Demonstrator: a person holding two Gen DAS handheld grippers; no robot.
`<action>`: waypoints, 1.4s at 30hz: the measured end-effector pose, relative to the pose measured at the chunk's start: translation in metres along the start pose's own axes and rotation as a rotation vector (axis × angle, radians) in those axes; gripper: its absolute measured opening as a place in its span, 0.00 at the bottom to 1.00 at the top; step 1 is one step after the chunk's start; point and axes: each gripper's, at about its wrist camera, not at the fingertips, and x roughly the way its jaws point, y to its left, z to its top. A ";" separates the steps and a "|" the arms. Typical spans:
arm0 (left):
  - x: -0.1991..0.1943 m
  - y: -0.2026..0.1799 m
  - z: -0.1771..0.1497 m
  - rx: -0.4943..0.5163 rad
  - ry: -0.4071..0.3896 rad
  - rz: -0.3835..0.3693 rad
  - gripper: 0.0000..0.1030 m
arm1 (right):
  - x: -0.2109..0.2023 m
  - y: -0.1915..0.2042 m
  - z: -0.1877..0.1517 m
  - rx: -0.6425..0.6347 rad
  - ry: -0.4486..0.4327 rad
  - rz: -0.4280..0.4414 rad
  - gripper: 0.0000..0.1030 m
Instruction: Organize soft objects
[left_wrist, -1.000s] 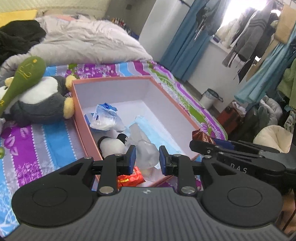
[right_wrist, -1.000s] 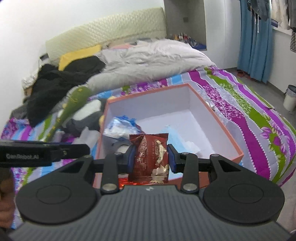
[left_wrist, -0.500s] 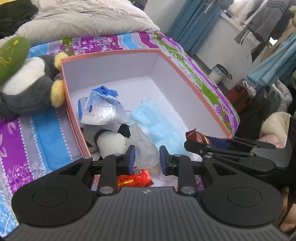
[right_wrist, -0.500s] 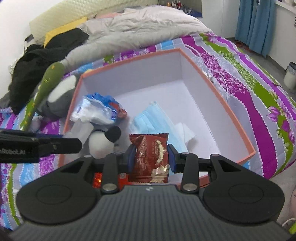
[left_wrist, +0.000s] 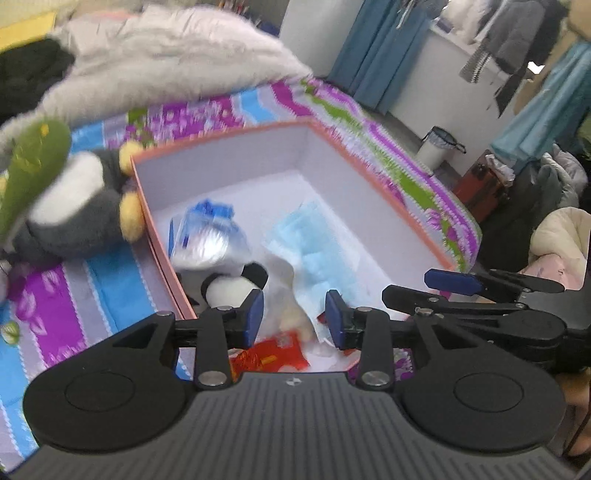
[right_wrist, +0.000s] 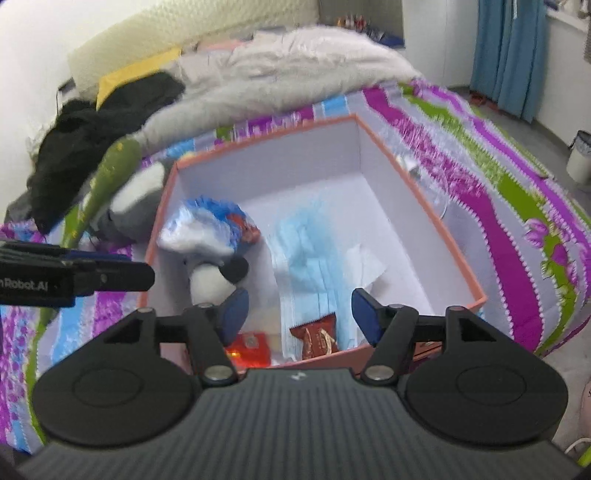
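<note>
An orange box (right_wrist: 436, 218) with a white inside lies on the bed; it also shows in the left wrist view (left_wrist: 373, 173). Inside lie a brown snack packet (right_wrist: 316, 336), a red packet (right_wrist: 251, 349), blue face masks (right_wrist: 314, 258), a small panda plush (right_wrist: 210, 278) and a blue-white bag (right_wrist: 207, 229). My right gripper (right_wrist: 299, 314) is open and empty above the box's near end, over the brown packet. My left gripper (left_wrist: 294, 314) is open and empty over the near left corner, above the red packet (left_wrist: 269, 354). The right gripper's fingers (left_wrist: 450, 281) show at the right.
A grey penguin plush (left_wrist: 70, 206) and a green plush (left_wrist: 33, 162) lie left of the box. A grey duvet (right_wrist: 280, 70) and black clothes (right_wrist: 92, 122) lie at the bed's head. A bin (left_wrist: 436, 147) and hanging clothes stand right of the bed.
My right gripper opened and the brown snack packet dropped into the box's near end. Both grippers rose and tilted back a little. The left gripper opened slightly wider.
</note>
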 end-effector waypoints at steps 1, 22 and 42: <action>-0.010 -0.005 0.000 0.016 -0.019 0.000 0.41 | -0.010 0.005 0.000 -0.011 -0.021 0.014 0.62; -0.179 -0.066 -0.061 0.084 -0.335 -0.028 0.41 | -0.159 0.038 -0.039 -0.009 -0.320 0.041 0.62; -0.211 -0.067 -0.140 0.033 -0.322 -0.020 0.41 | -0.189 0.056 -0.103 -0.013 -0.357 -0.020 0.62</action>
